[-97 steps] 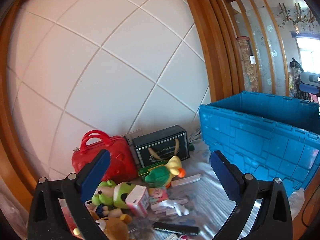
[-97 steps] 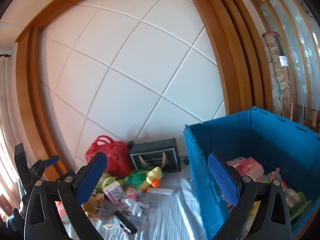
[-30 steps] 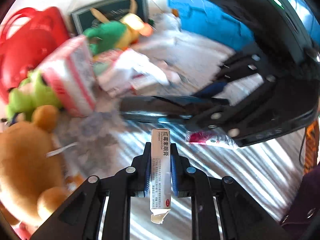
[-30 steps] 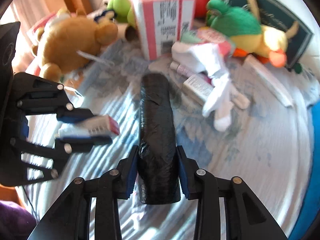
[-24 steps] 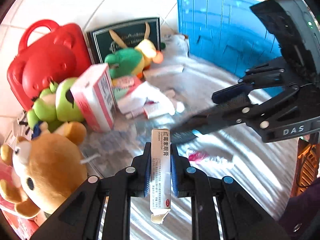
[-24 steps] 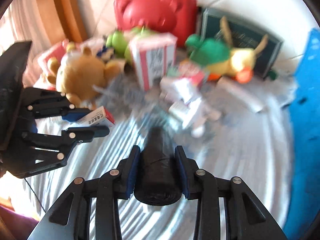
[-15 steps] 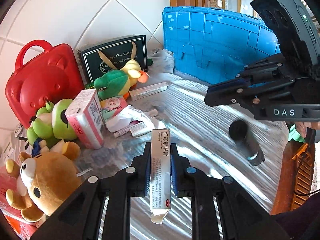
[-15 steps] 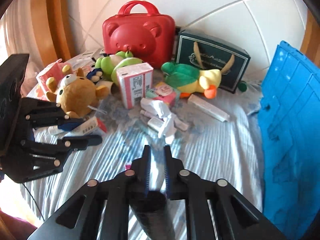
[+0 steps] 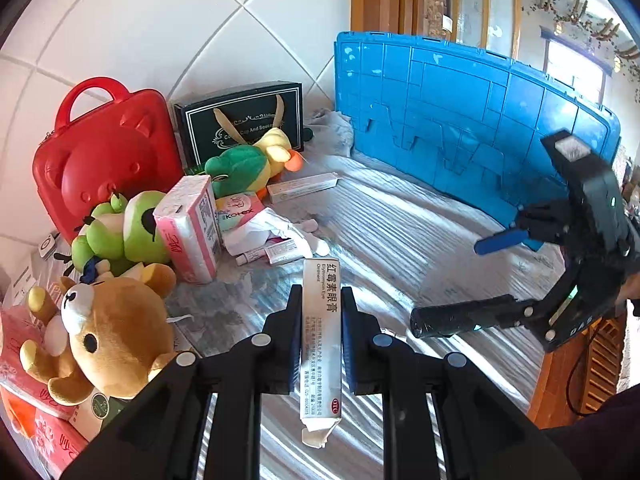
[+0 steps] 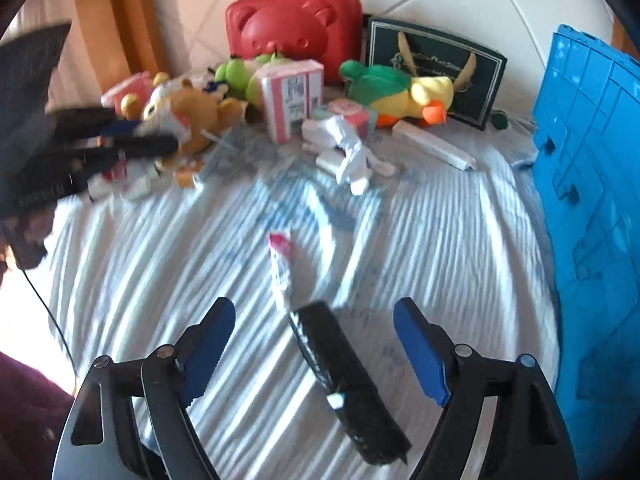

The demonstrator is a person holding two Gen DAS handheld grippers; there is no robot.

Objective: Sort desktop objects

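My left gripper is shut on a long white ointment box with red print, held above the striped cloth. My right gripper is open, its blue pads wide apart. A black roll lies on the cloth between its fingers, free of both pads; it also shows in the left wrist view. The right gripper appears at the right of the left wrist view, the left gripper blurred at the left of the right wrist view.
A blue crate stands at the right. At the back are a red bear case, a dark gift box, plush toys, a pink tissue pack and small tubes. A pink sachet lies mid-cloth.
My right gripper has opened and let go of the black roll, which now lies on the cloth near the front edge. My left gripper has kept hold of the ointment box.
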